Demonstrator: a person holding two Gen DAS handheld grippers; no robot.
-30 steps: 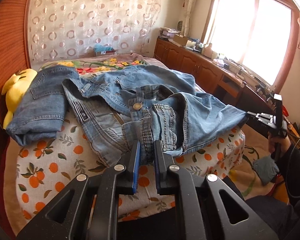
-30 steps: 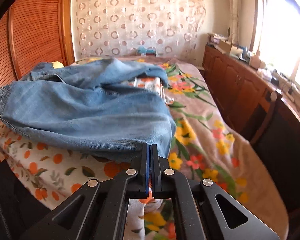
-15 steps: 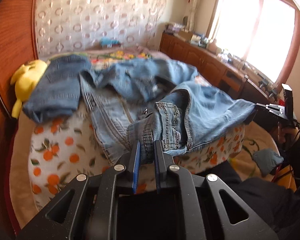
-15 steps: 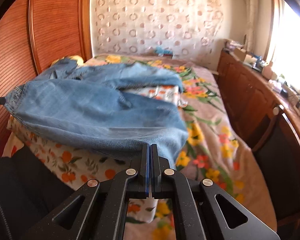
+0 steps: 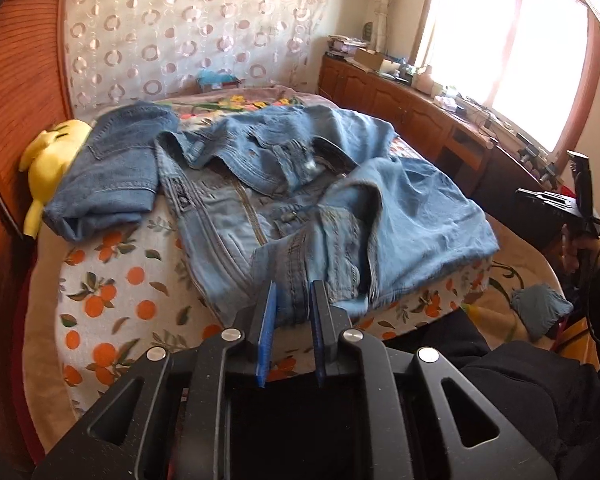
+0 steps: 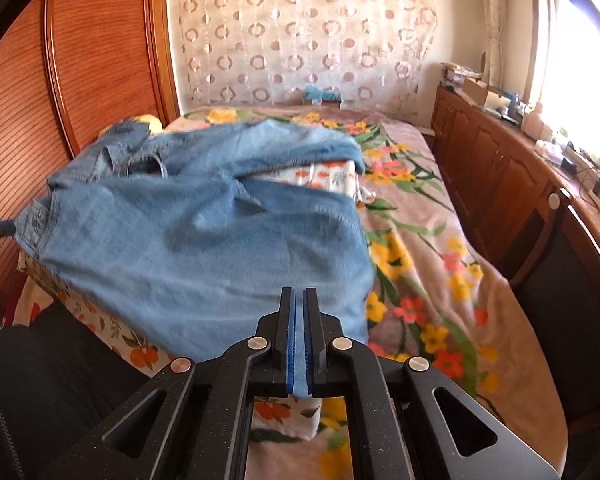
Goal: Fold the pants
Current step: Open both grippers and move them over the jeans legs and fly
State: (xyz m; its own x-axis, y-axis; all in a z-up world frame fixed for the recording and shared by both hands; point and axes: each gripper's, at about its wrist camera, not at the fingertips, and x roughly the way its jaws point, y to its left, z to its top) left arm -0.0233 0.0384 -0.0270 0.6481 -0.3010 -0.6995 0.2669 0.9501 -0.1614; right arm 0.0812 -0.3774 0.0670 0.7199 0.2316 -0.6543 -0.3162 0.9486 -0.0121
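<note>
A pair of light blue jeans (image 5: 400, 216) lies spread over the near end of a bed; it also shows in the right wrist view (image 6: 204, 248). My left gripper (image 5: 293, 292) is shut on the jeans' waistband, which bunches between its blue pads. My right gripper (image 6: 299, 300) is shut on the denim edge at the other end. The right gripper also shows at the right of the left wrist view (image 5: 556, 204). The fabric hangs stretched between the two grippers.
A folded denim piece (image 5: 108, 176) and a yellow plush toy (image 5: 48, 160) lie at the bed's left. More jeans (image 5: 236, 208) lie under the held pair. Wooden cabinets (image 6: 500, 176) run along the right. A wood-panelled wall (image 6: 40, 120) stands left.
Both grippers have pulled back towards me with the jeans. The held pair has been drawn out wider and flatter across the bed's near end.
</note>
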